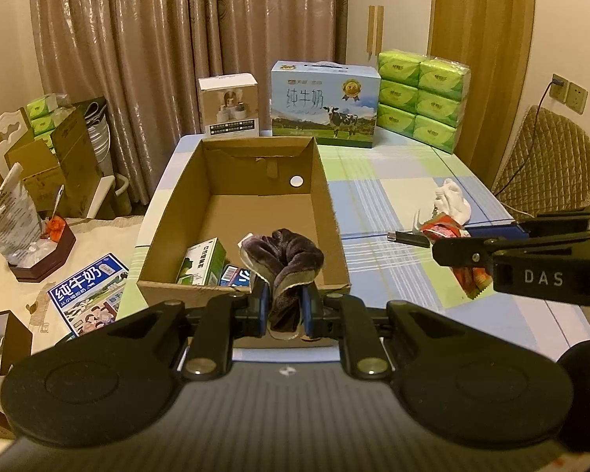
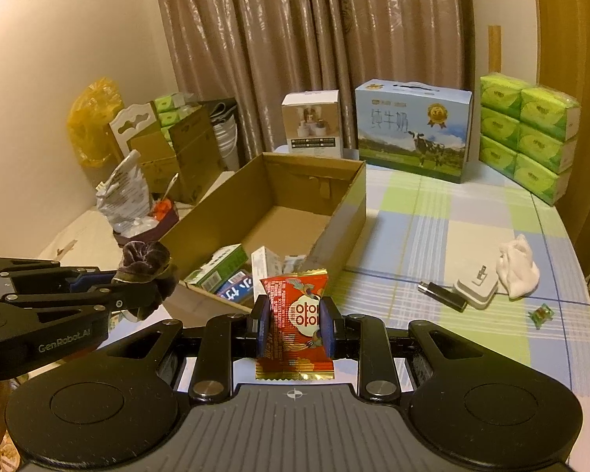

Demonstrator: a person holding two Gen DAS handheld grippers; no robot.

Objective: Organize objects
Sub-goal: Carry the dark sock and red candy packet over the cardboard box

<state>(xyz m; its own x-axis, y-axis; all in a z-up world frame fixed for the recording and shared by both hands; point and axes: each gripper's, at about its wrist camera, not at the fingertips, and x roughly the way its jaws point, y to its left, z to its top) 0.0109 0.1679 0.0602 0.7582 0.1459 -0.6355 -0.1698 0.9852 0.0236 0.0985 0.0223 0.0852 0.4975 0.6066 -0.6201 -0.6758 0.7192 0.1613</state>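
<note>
My left gripper is shut on a dark purple velvet scrunchie, held just before the near wall of the open cardboard box. From the right wrist view the same scrunchie hangs left of the box. My right gripper is shut on a red and gold snack packet, near the box's front right corner. In the box lie a green carton, a blue packet and a white carton.
On the checked tablecloth lie a black USB stick, a white charger plug, a white cloth and a small green candy. A milk carton case, a white box and stacked green tissue packs stand at the back.
</note>
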